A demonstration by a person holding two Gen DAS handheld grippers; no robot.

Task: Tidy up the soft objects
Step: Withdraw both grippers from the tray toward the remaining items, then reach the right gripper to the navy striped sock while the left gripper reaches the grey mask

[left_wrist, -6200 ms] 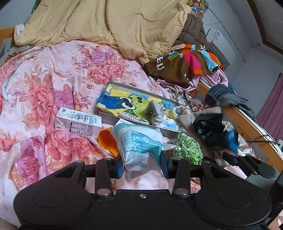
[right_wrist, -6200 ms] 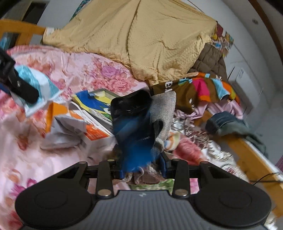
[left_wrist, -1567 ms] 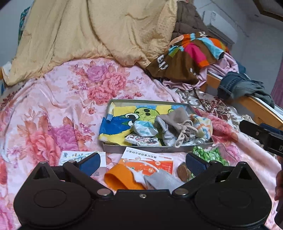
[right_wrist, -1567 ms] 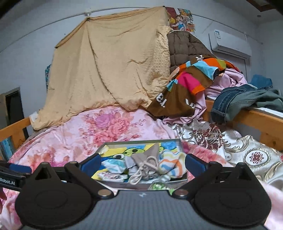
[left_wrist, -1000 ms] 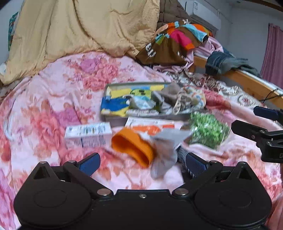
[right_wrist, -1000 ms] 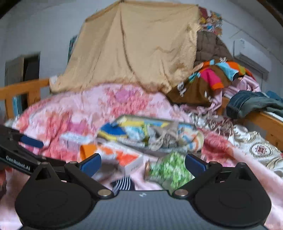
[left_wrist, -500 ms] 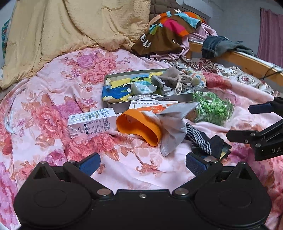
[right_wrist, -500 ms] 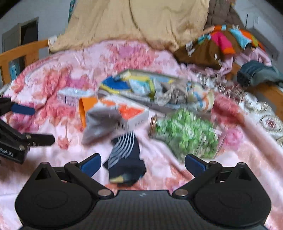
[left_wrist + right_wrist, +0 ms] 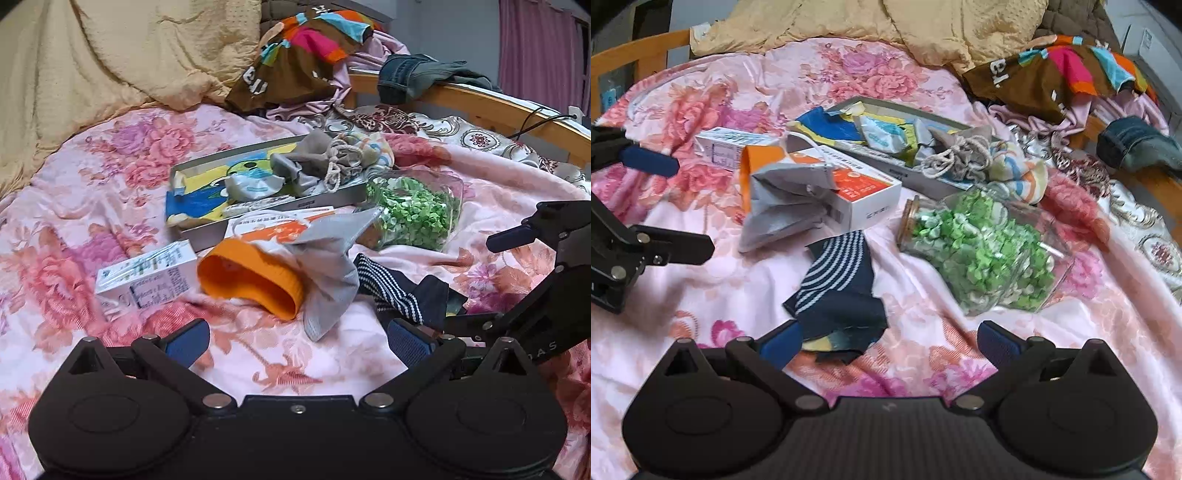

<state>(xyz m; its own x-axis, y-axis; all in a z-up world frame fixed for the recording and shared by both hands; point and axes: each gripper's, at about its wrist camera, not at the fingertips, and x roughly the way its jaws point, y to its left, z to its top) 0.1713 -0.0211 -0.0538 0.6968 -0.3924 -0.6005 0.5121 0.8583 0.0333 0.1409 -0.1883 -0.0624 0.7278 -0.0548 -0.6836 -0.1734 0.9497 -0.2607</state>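
A grey and orange sock (image 9: 288, 273) lies on the floral bedspread just ahead of my left gripper (image 9: 297, 341), which is open and empty. It also shows in the right wrist view (image 9: 779, 206). A navy striped sock (image 9: 838, 295) lies just ahead of my right gripper (image 9: 888, 341), open and empty; it also shows in the left wrist view (image 9: 399, 291). A grey box (image 9: 199, 232) farther back holds a tan drawstring pouch (image 9: 332, 155), a packet and striped cloth.
A jar of green paper stars (image 9: 979, 254) lies on its side right of the socks. An orange and white carton (image 9: 857, 184) and a white milk box (image 9: 147, 273) lie near the grey box. Piled blankets and clothes (image 9: 303, 66) sit behind. A wooden bed rail (image 9: 498, 110) runs along the right.
Both grippers have pulled back from the grey box and dropped lower. The right view has come down over the navy striped sock. Both were shut on soft items several seconds ago; now both are open.
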